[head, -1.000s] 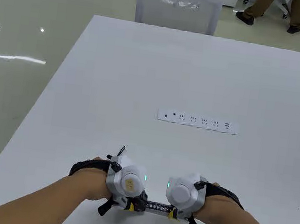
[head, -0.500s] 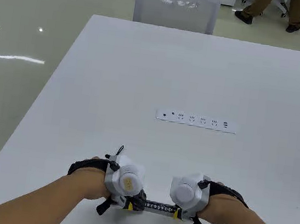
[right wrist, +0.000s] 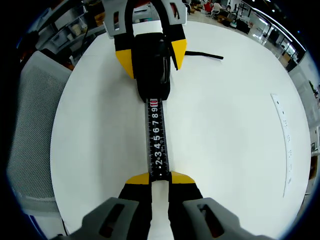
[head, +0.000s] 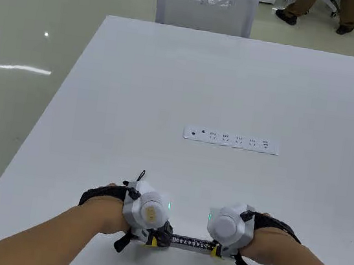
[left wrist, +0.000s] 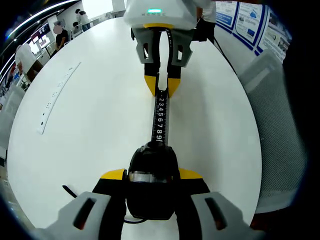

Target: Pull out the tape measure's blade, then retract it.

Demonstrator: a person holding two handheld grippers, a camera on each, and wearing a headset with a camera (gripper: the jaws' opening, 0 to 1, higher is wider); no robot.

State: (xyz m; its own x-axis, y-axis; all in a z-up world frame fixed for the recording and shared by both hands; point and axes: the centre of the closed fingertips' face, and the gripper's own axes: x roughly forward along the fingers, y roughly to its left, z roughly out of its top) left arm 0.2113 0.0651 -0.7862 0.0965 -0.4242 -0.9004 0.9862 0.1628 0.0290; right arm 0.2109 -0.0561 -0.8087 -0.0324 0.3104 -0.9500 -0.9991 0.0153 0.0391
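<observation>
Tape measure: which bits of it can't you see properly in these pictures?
- Tip of the blade: in the right gripper view it is pinched out of sight between the jaws of the right gripper.
- Sides of the tape measure: in the left gripper view they are covered by the jaws of the left gripper.
- Numbers on the blade: too small to read in the head view.
- Tape measure body: in the head view it is mostly hidden under the left gripper.

A white power strip [head: 231, 139] lies mid-frame on the white bench [head: 170, 86]; a grey mesh chair [head: 206, 7] stands at top centre.
</observation>
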